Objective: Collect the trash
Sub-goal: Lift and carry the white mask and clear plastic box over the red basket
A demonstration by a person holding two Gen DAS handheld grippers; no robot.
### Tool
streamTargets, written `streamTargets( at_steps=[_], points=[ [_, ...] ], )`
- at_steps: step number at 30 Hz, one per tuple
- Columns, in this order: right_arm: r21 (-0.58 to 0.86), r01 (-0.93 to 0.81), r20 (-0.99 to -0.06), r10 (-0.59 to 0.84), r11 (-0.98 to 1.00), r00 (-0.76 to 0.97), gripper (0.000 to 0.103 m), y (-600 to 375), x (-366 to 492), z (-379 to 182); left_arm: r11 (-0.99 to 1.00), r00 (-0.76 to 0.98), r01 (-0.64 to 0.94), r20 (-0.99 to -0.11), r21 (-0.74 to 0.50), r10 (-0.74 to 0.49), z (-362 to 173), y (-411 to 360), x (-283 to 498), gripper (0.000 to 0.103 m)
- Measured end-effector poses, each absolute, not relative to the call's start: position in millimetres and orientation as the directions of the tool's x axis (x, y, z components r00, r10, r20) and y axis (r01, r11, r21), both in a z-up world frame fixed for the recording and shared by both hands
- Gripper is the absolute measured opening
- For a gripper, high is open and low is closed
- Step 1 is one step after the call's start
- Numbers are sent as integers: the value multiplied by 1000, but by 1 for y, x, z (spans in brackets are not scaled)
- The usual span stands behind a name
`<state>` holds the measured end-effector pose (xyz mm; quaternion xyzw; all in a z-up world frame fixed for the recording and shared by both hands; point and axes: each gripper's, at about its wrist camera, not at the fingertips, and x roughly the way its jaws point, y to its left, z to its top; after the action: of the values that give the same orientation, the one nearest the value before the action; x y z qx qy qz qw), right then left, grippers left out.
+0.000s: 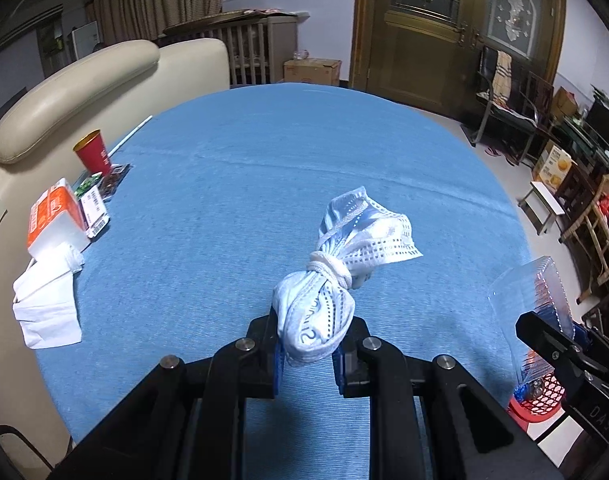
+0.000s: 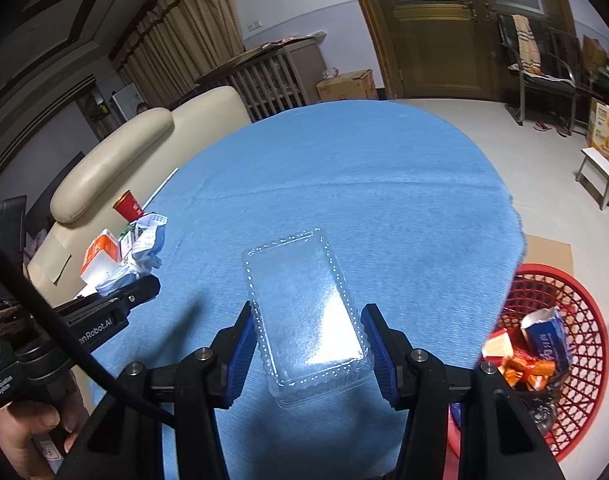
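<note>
Both loads in hand: left gripper (image 1: pixel 308 354) clamps knotted mask (image 1: pixel 336 276); right gripper (image 2: pixel 308 350) pinches clear tray (image 2: pixel 304 312). Red basket (image 2: pixel 584 320), lower right, holds wrappers; cup (image 1: pixel 92 156) and cartons (image 1: pixel 56 216) remain at left.

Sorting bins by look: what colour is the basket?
Red basket, an open mesh; right wrist view.

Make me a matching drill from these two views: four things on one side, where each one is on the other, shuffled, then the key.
Things
1. knotted face mask
2. clear plastic tray
3. red paper cup
4. red mesh basket

Places
A. on the floor beside the blue table, already holding wrappers
B. standing at the table's far left edge, near the cream sofa
C. pinched in the left gripper
D. held between the jaws of the right gripper

Pairs: 1-C, 2-D, 3-B, 4-A
</note>
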<state>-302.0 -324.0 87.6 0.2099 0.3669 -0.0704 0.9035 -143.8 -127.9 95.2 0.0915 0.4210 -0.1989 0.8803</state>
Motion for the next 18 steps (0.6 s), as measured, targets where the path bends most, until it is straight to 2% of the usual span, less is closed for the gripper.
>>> streamTargets(
  at_steps=[18],
  points=[
    [303, 435, -698, -113, 848, 707, 55, -384, -362, 91, 838, 521, 546, -780, -8, -347, 94, -175, -178, 20]
  ],
)
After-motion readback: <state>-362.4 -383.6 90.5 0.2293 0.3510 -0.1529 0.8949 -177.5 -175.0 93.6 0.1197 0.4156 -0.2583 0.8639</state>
